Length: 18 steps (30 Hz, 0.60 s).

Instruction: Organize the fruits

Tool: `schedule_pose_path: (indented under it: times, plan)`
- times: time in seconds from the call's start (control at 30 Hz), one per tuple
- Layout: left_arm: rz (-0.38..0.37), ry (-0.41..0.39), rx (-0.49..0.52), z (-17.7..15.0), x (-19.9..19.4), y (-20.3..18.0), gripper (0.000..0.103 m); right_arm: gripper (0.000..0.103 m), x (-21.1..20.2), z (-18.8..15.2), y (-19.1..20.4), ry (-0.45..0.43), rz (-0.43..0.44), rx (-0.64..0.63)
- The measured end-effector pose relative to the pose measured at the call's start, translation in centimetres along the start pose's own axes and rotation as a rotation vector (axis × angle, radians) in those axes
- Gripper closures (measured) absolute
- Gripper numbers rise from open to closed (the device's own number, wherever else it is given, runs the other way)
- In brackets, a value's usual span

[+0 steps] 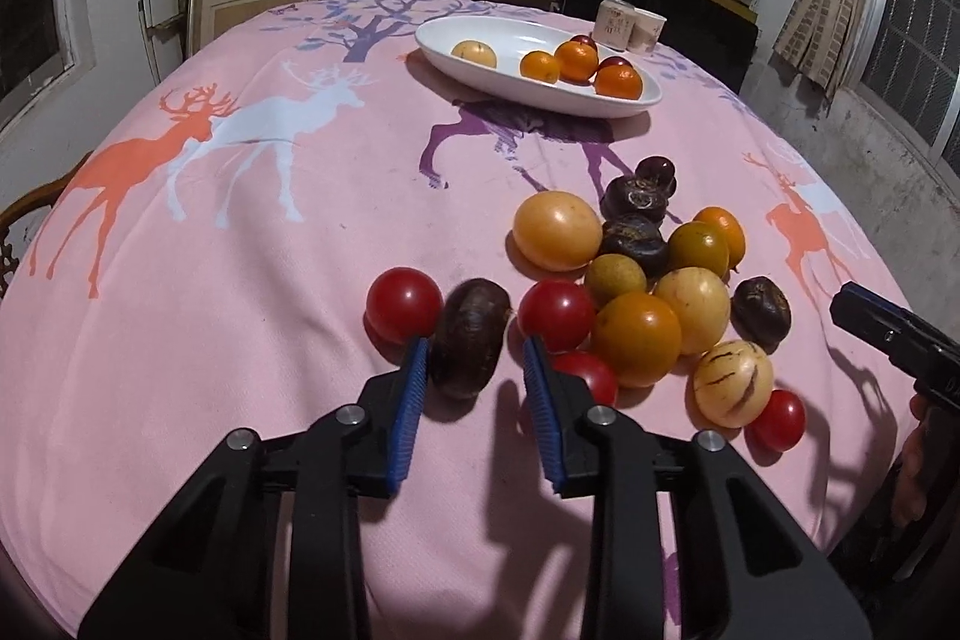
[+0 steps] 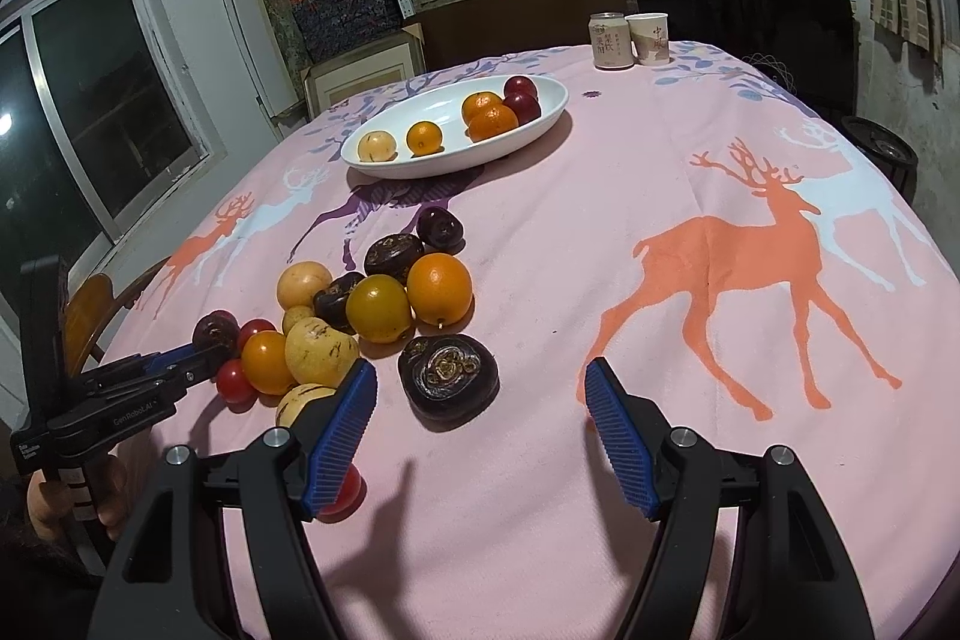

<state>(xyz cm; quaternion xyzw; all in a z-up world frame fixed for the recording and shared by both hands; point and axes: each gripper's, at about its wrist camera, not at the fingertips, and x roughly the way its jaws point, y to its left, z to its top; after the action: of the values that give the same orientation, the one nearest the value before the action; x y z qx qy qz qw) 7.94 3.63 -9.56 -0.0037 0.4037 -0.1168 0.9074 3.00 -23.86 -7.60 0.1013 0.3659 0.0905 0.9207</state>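
Note:
A pile of mixed fruit lies on the pink deer tablecloth (image 1: 270,232). My left gripper (image 1: 474,355) is open, its fingertips on either side of a dark purple fruit (image 1: 468,337), apart from it. A red tomato (image 1: 403,304) lies just left of it and another (image 1: 555,313) just right. A white oval dish (image 1: 456,40) at the far side holds several oranges, a yellow fruit and dark red ones. My right gripper (image 2: 480,382) is open and empty, just in front of a dark fruit (image 2: 449,377) at the near edge of the pile (image 2: 378,307). The dish also shows in the right wrist view (image 2: 552,91).
A can (image 2: 611,39) and a paper cup (image 2: 649,38) stand at the table's far edge. Shelves of boxes fill the back wall. A chair back (image 1: 24,208) shows at the left edge. The right gripper's body (image 1: 900,334) is at the right of the left wrist view.

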Motion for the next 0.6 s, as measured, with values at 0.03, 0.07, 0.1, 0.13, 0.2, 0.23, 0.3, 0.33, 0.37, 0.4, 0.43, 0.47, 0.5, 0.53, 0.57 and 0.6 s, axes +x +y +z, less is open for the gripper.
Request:
schedule_pose_path:
  times: [0.03, 0.07, 0.1, 0.13, 0.2, 0.23, 0.3, 0.33, 0.37, 0.4, 0.43, 0.47, 0.5, 0.53, 0.57, 0.6]
  plan:
    - [0.004, -0.006, 0.011, 0.0, 0.0, -0.1, 0.076, 0.031, 0.0, 0.0, 0.0, 0.0, 0.0, 0.001]
    - [0.009, -0.007, 0.018, 0.0, 0.1, -0.3, 0.076, 0.031, 0.0, 0.0, -0.1, 0.0, 0.0, 0.003]
    - [0.01, -0.008, 0.019, 0.0, 0.1, -0.3, 0.076, 0.031, 0.0, 0.0, -0.1, -0.002, -0.002, 0.004]
    - [0.007, -0.008, 0.017, 0.0, 0.1, -0.2, 0.077, 0.031, 0.0, 0.0, -0.1, -0.003, -0.001, 0.007]
    - [-0.001, -0.005, 0.011, 0.1, 0.1, 0.0, 0.077, 0.031, 0.0, 0.0, -0.3, -0.005, 0.006, 0.014]
    - [-0.006, -0.003, 0.004, 0.1, 0.0, 0.1, 0.077, 0.031, 0.0, 0.0, -0.3, -0.003, 0.011, 0.015]
    - [-0.011, -0.005, -0.011, 0.1, -0.2, 0.5, 0.077, 0.031, 0.1, -0.1, -0.3, 0.006, 0.018, 0.006]
    - [-0.014, -0.012, -0.021, 0.2, -0.6, 0.8, 0.079, 0.031, 0.3, -0.2, -0.2, 0.015, 0.021, -0.006]
    - [-0.017, -0.018, -0.027, 0.2, -0.9, 1.0, 0.079, 0.031, 0.4, -0.3, -0.1, 0.021, 0.022, -0.019]
    - [-0.018, -0.03, -0.03, 0.2, -1.4, 1.2, 0.08, 0.031, 0.6, -0.3, 0.0, 0.027, 0.02, -0.031]
    - [-0.018, -0.047, -0.026, 0.2, -2.0, 1.2, 0.08, 0.031, 0.9, -0.4, 0.2, 0.037, 0.013, -0.043]
    - [-0.013, -0.063, -0.02, 0.2, -2.5, 1.1, 0.08, 0.031, 1.3, -0.4, 0.5, 0.047, 0.003, -0.062]
    - [-0.007, -0.081, -0.009, 0.2, -3.1, 1.0, 0.08, 0.032, 1.5, -0.4, 0.7, 0.048, -0.003, -0.078]
    - [-0.004, -0.087, 0.002, 0.2, -3.4, 0.8, 0.08, 0.036, 1.9, -0.4, 1.1, 0.051, -0.011, -0.104]
    - [0.001, -0.088, 0.013, 0.1, -3.4, 0.6, 0.08, 0.038, 2.4, -0.3, 1.6, 0.055, -0.02, -0.13]
    - [0.003, -0.083, 0.015, 0.1, -3.3, 0.5, 0.08, 0.038, 2.9, -0.2, 2.0, 0.06, -0.024, -0.147]
